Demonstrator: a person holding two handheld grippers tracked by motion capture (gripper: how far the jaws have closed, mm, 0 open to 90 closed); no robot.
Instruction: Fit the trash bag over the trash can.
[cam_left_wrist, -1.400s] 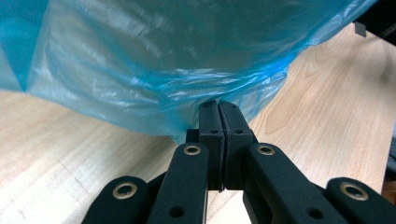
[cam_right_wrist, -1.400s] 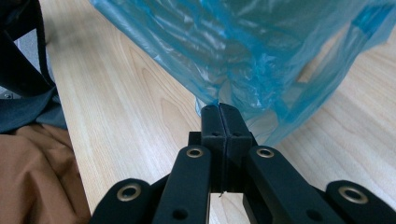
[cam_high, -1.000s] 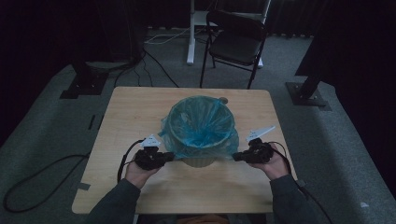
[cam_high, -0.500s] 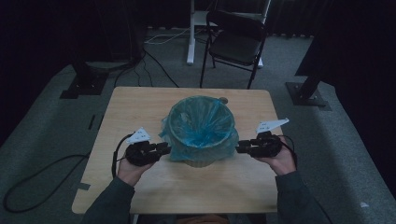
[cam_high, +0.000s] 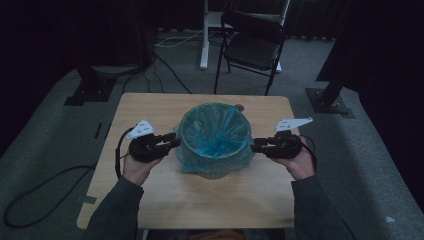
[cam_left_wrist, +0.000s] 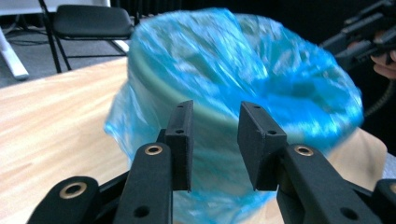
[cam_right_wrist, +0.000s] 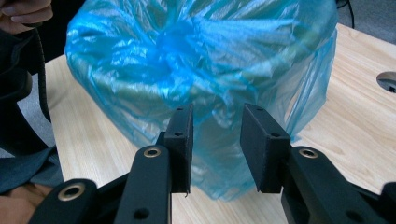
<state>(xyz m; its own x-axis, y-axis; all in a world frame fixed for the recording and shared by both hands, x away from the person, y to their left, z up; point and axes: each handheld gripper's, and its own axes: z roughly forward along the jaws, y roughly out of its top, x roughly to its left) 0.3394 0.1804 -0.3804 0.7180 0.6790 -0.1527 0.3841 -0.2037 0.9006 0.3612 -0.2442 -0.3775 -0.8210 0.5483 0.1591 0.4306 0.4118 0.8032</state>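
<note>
Subject: a small bin (cam_high: 214, 170) lined with a blue plastic bag (cam_high: 215, 135), standing near the centre of the wooden counter (cam_high: 150, 107), slightly toward the person's side. The bag is folded over the rim and hangs loose down the outside wall.

Left tongs (cam_high: 170, 141): at the bin's left flank, jaws apart, having just been opening; in the left gripper view nothing is between them and the bag (cam_left_wrist: 243, 70) lies beyond the pads. Right tongs (cam_high: 256, 146): at the right flank, likewise apart and just been opening, with the bag (cam_right_wrist: 201, 60) ahead of the jaws and not clamped.

Handling assessment: the film appears thin, soft, slippery and easily torn; the bin looks light and likely to shift or tip under a one-sided pull. The best hold is judged to be the doubled film at the rim or the loose skirt below it, both sides together.

Clearance: bare counter on all sides of the bin; a cable hole (cam_high: 239, 106) sits behind it. A chair (cam_high: 252, 45) stands well beyond the far edge.
</note>
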